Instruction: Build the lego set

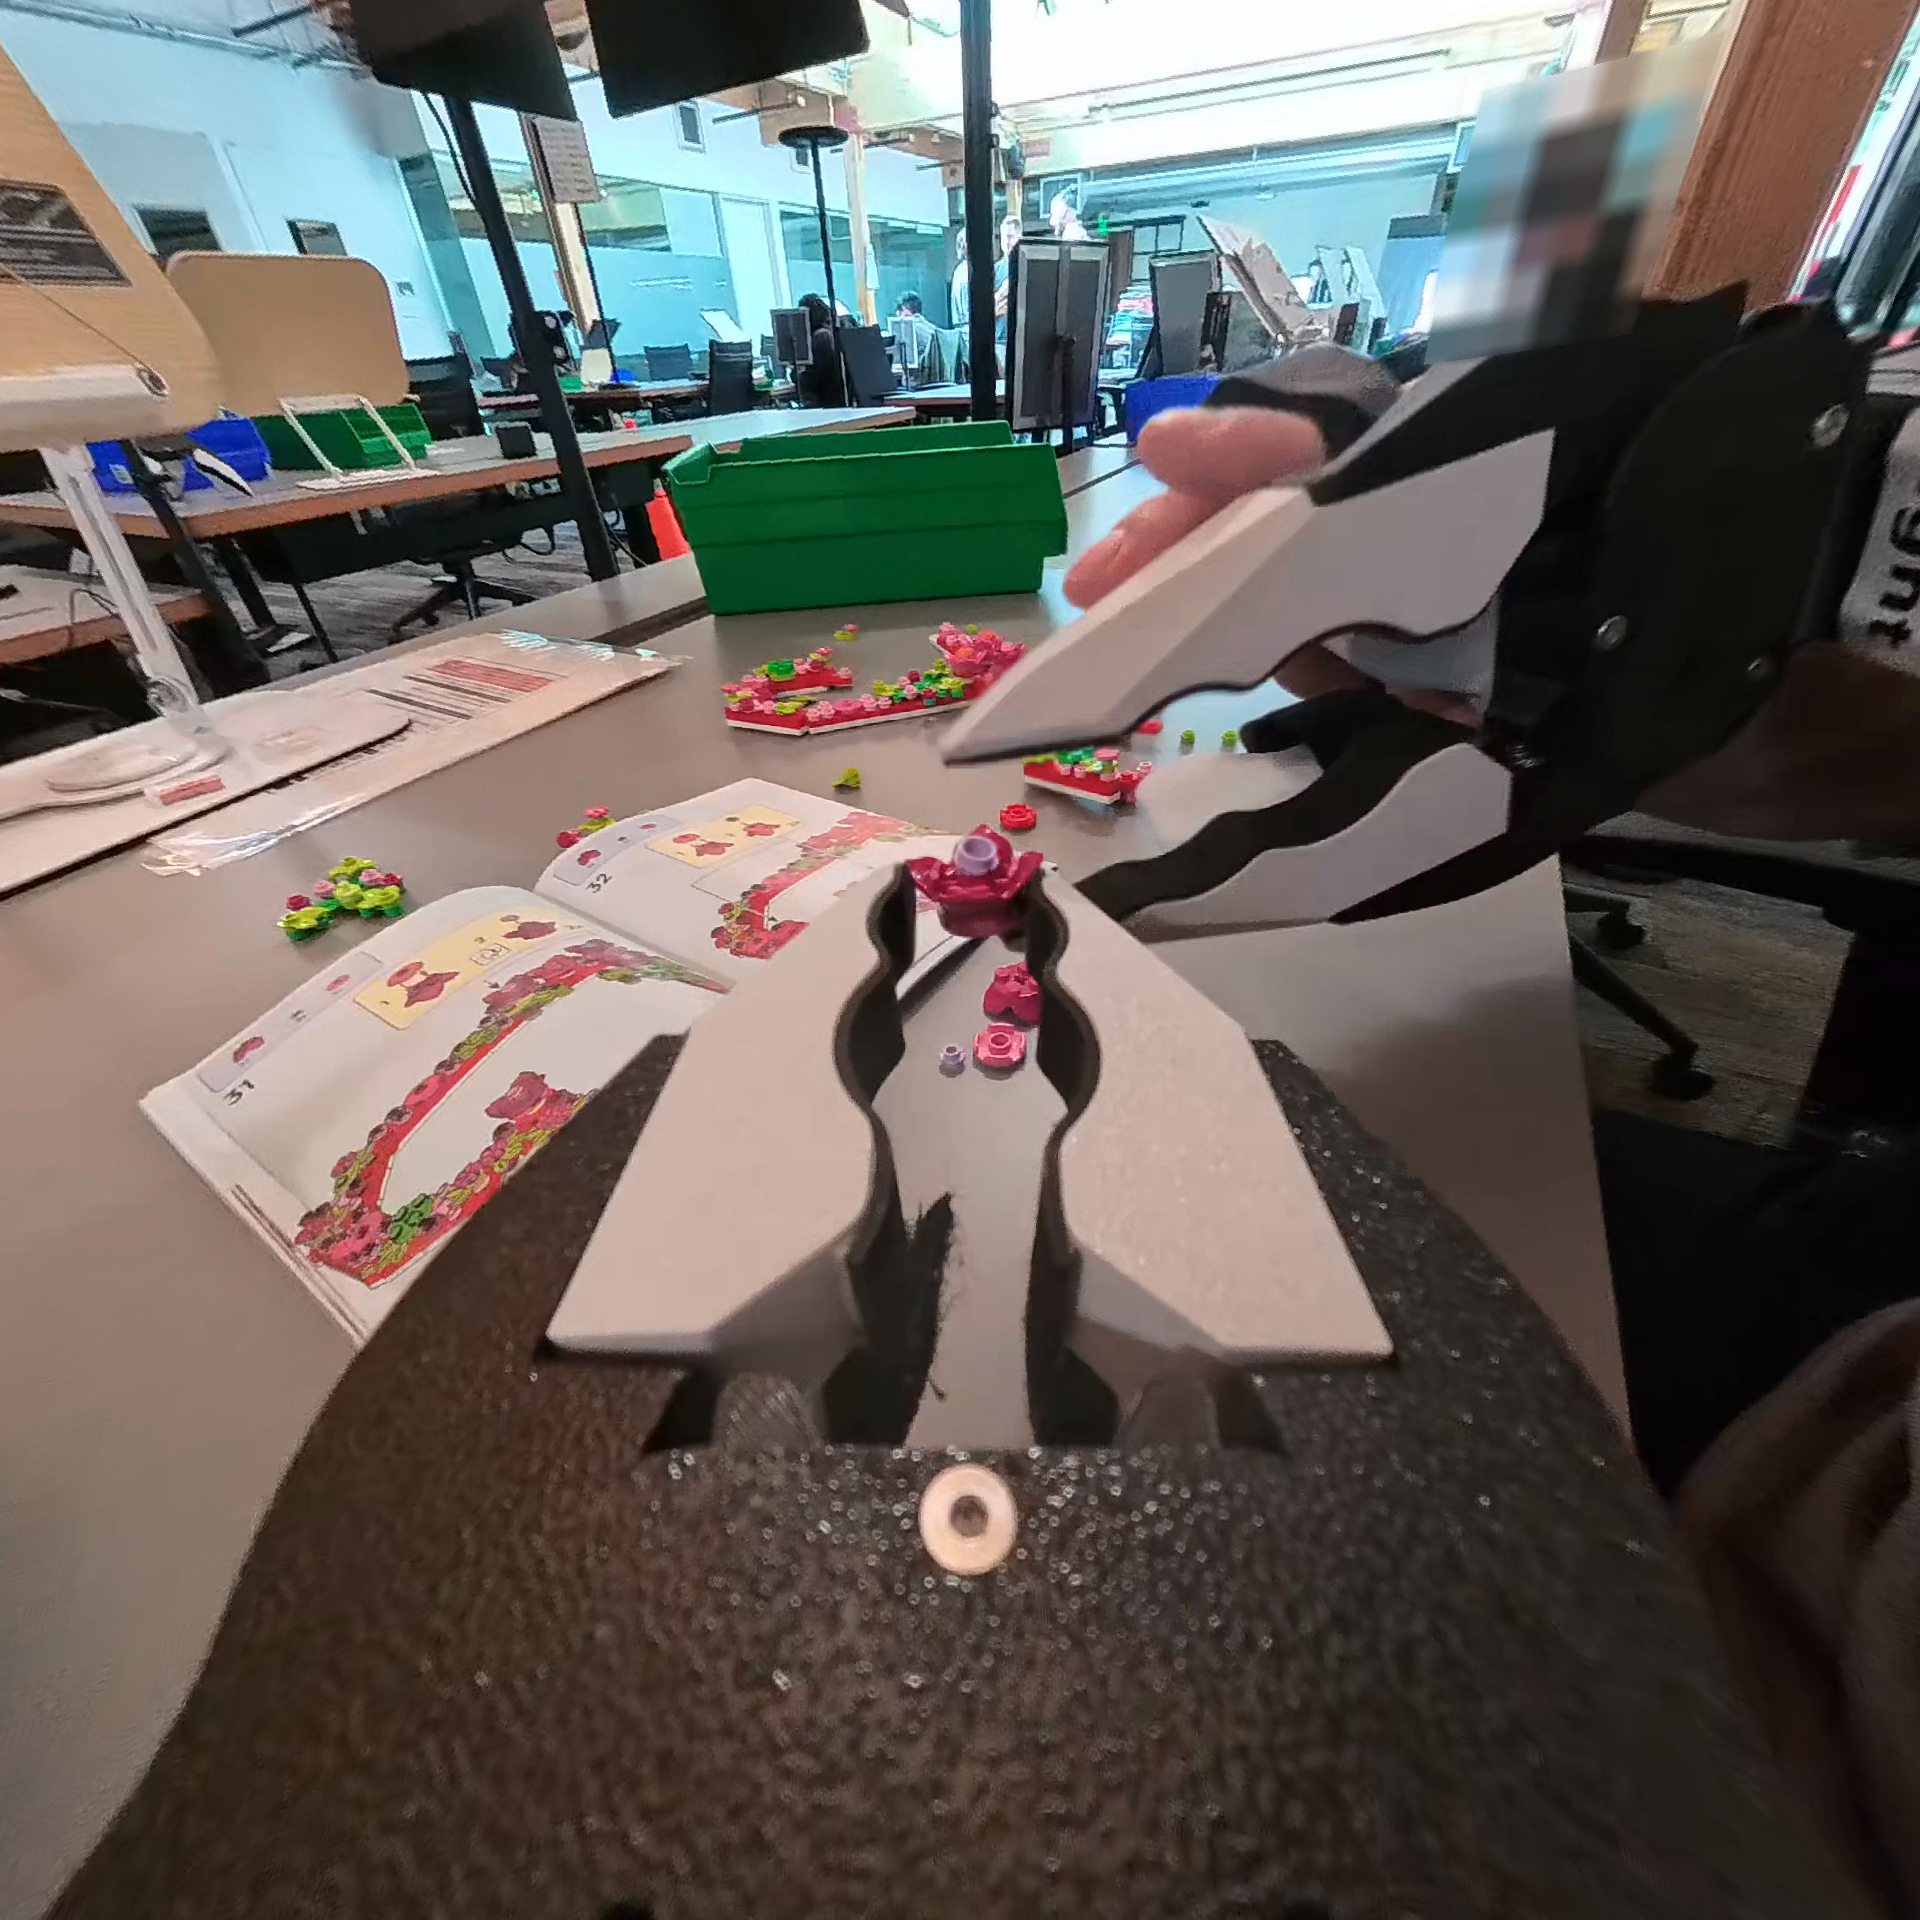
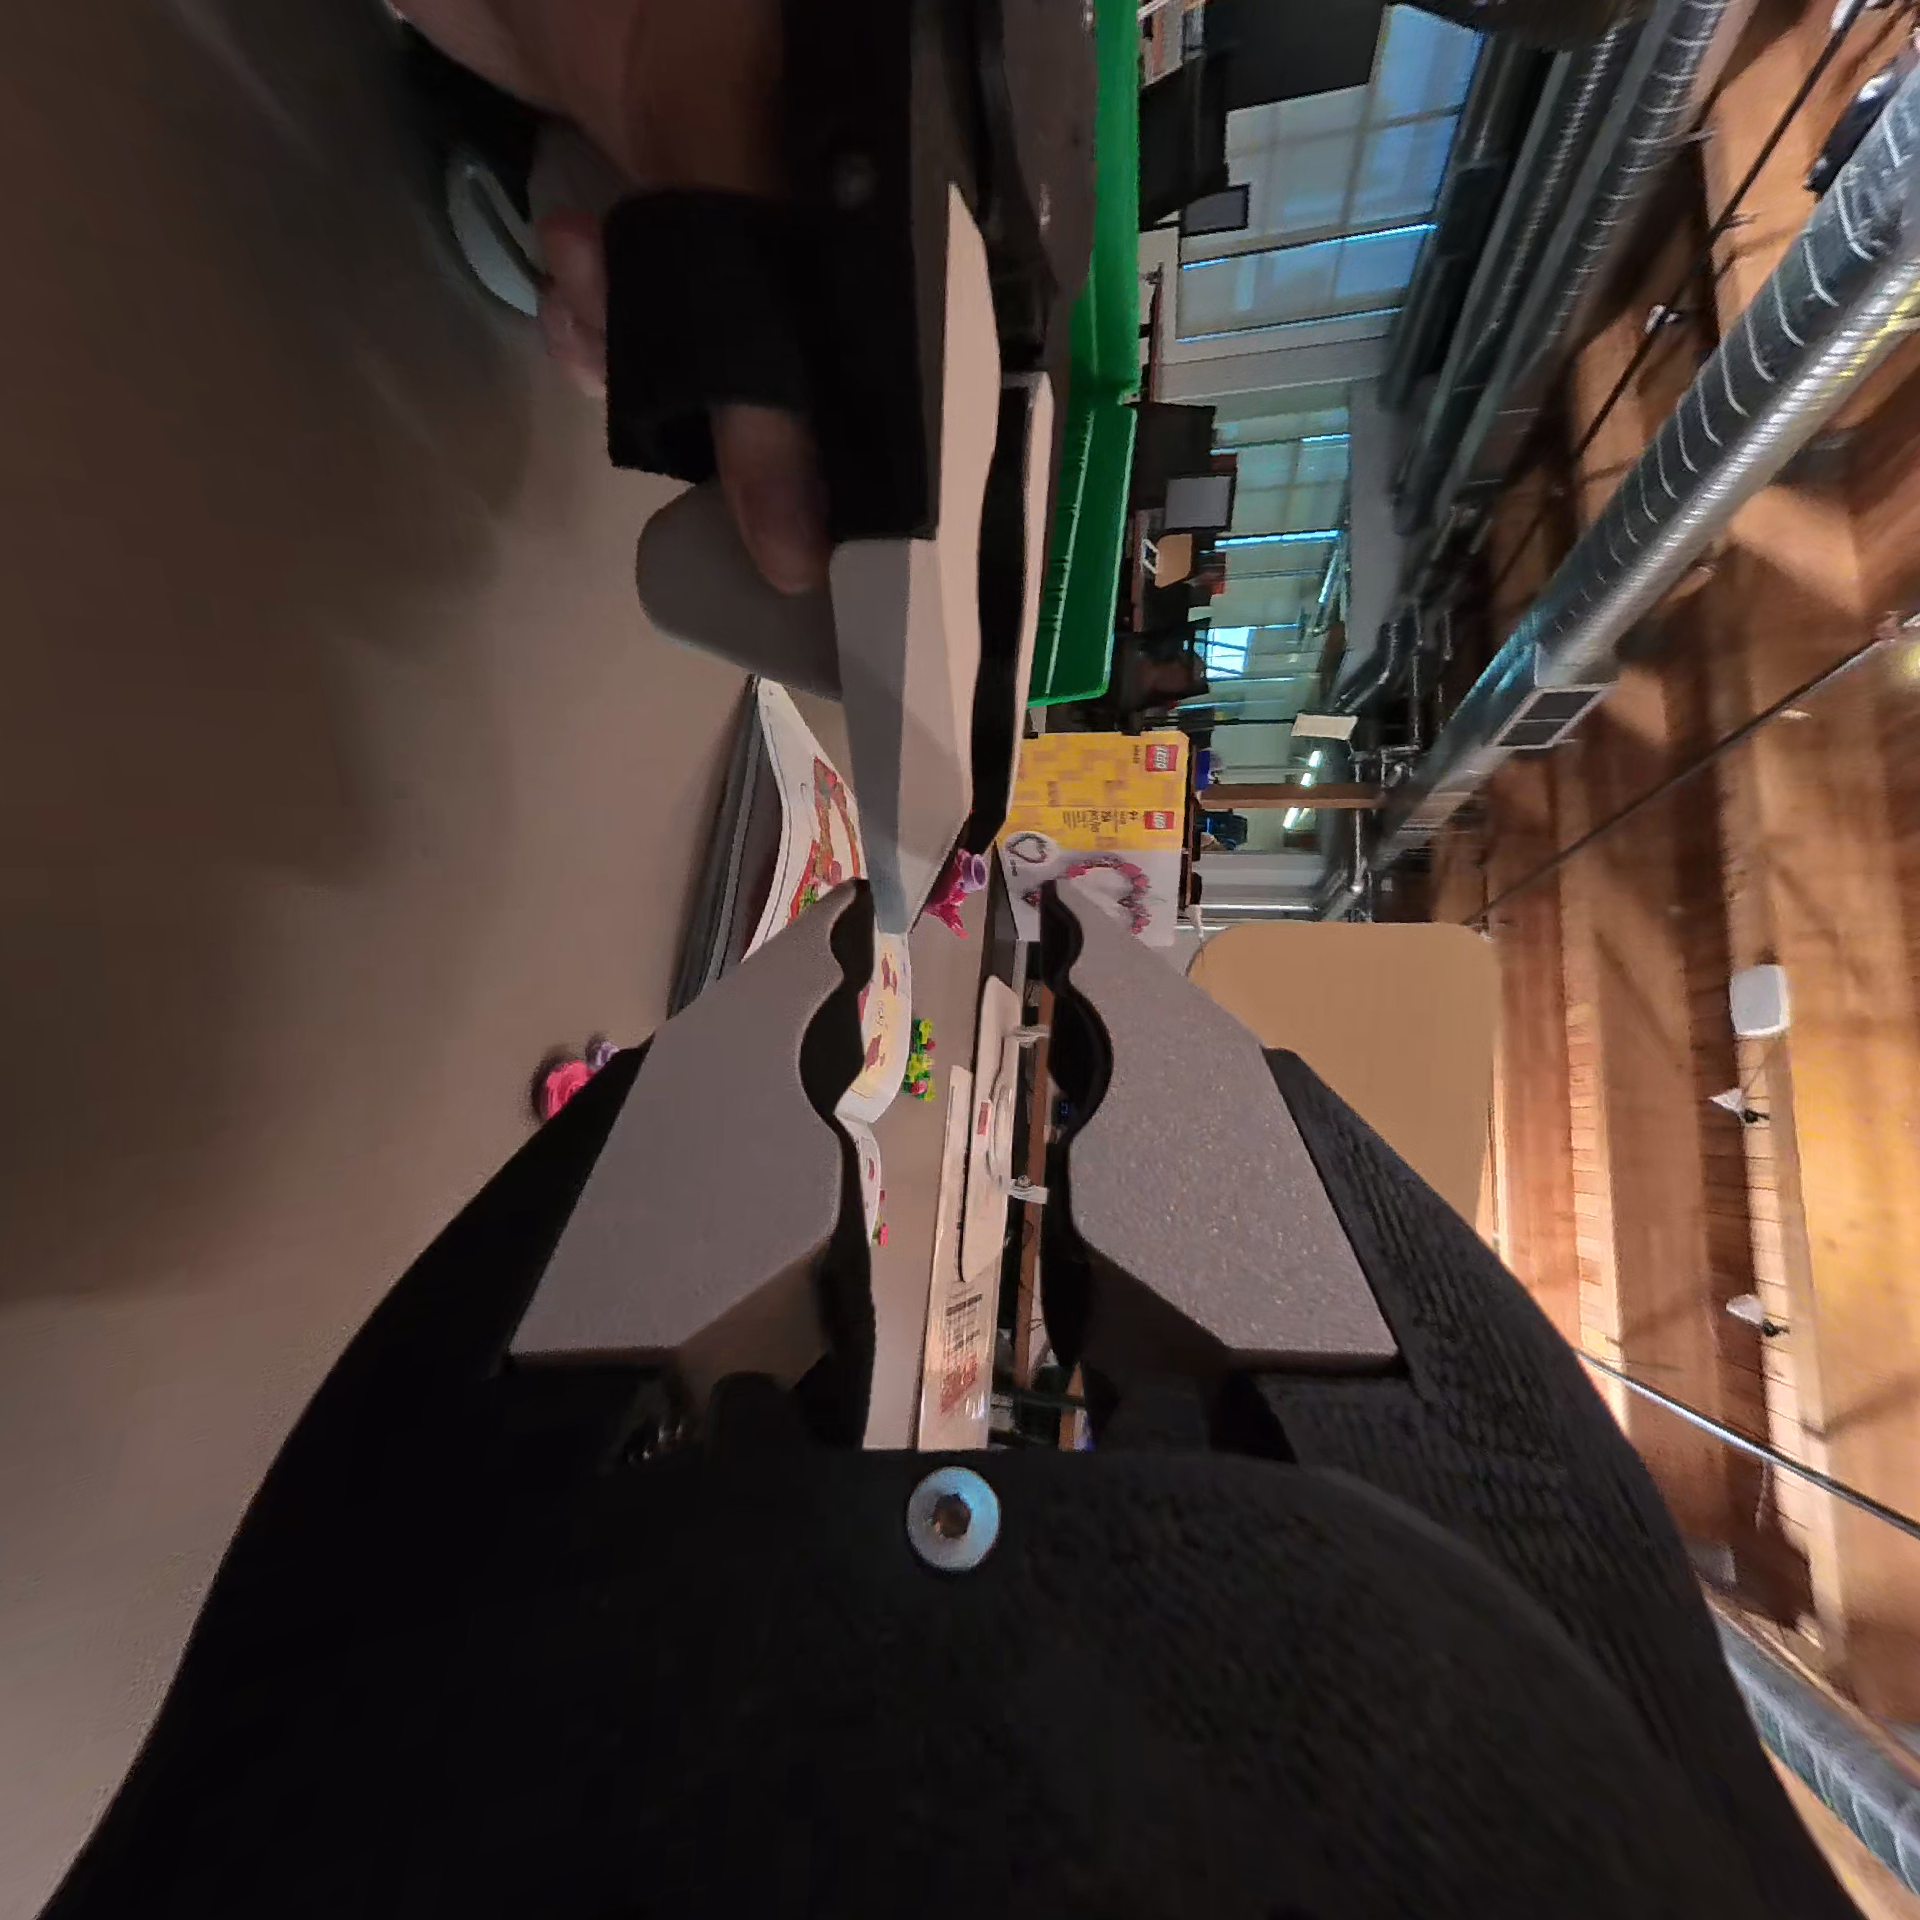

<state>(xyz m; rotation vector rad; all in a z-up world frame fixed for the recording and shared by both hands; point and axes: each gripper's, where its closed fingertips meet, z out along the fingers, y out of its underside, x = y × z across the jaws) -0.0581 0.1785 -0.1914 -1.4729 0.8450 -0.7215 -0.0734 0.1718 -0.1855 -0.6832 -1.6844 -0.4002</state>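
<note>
Left hand-held gripper [image 1: 971,899]: closed down on a dark red flower [image 1: 971,883] with a lilac stud on top. The flower sits pinched at the very fingertips, raised clear of the counter [image 1: 208,1039].

Directly beyond the tips, between the fingers in the left wrist view, three loose pieces lie on the counter: a second dark red flower [image 1: 1011,989], a pink round piece [image 1: 1000,1044] and a small lilac stud [image 1: 951,1058], near one another.

Left of these, an open booklet [image 1: 416,1060] lies flat, its right-hand page running under the gripper tips. A small green and pink cluster [image 1: 343,896] sits just beyond the booklet's left page.

Right hand-held gripper [image 1: 1023,831]: it enters from the right of the left wrist view, turned on its side, with fingers spread wide and nothing between them. Its upper finger hangs above the counter and its lower tip reaches just beside the held flower. In the right wrist view, the flower [image 2: 961,883] shows just ahead of the gap between this gripper's tips [image 2: 951,904].

Farther back, red assembled strips [image 1: 862,691] topped with green and pink pieces lie on the counter, with a shorter red section [image 1: 1086,774] and scattered small pieces beside them. A green bin [image 1: 868,514] stands behind them.
</note>
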